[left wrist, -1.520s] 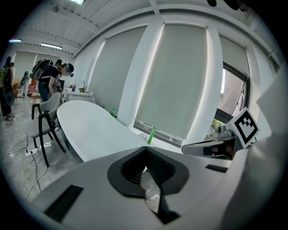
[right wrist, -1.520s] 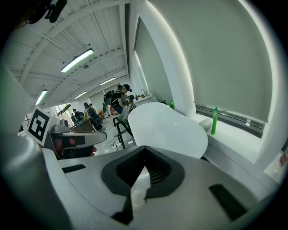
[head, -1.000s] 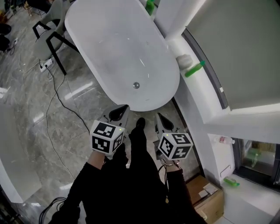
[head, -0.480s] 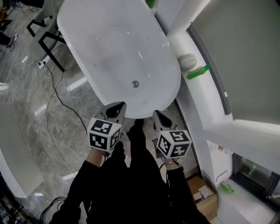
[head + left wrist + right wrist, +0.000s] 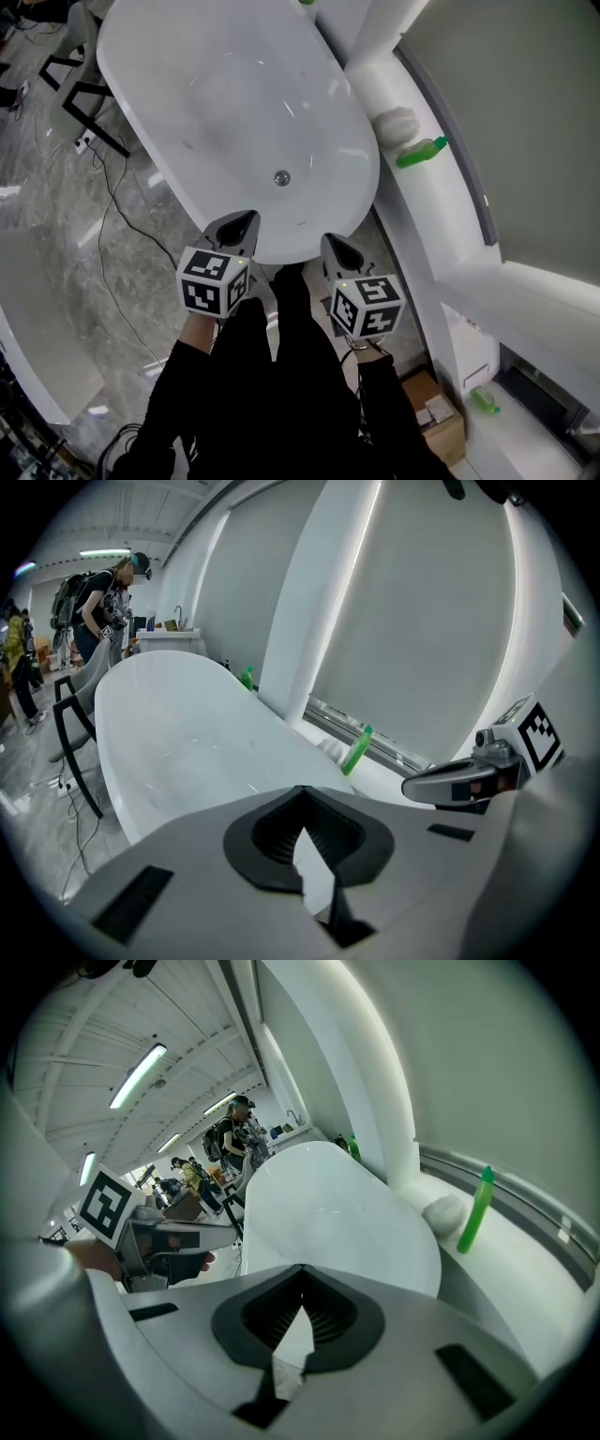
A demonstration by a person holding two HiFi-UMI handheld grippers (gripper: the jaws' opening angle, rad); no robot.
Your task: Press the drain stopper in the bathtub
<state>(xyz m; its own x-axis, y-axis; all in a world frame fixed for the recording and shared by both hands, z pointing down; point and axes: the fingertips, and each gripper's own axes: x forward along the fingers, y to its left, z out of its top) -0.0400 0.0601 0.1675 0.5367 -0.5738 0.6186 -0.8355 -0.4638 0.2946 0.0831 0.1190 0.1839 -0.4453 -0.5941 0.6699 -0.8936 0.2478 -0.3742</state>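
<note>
Head view: the small round drain stopper sits in the floor of the white bathtub, near the close end. The left gripper and right gripper hang by the near rim, apart from the stopper.

Left gripper view: its jaws are pressed together and hold nothing. A green bottle stands on the ledge.

Right gripper view: its jaws are together too and hold nothing.

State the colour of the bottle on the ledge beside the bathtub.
Green; the bottle shows best in the head view.
</note>
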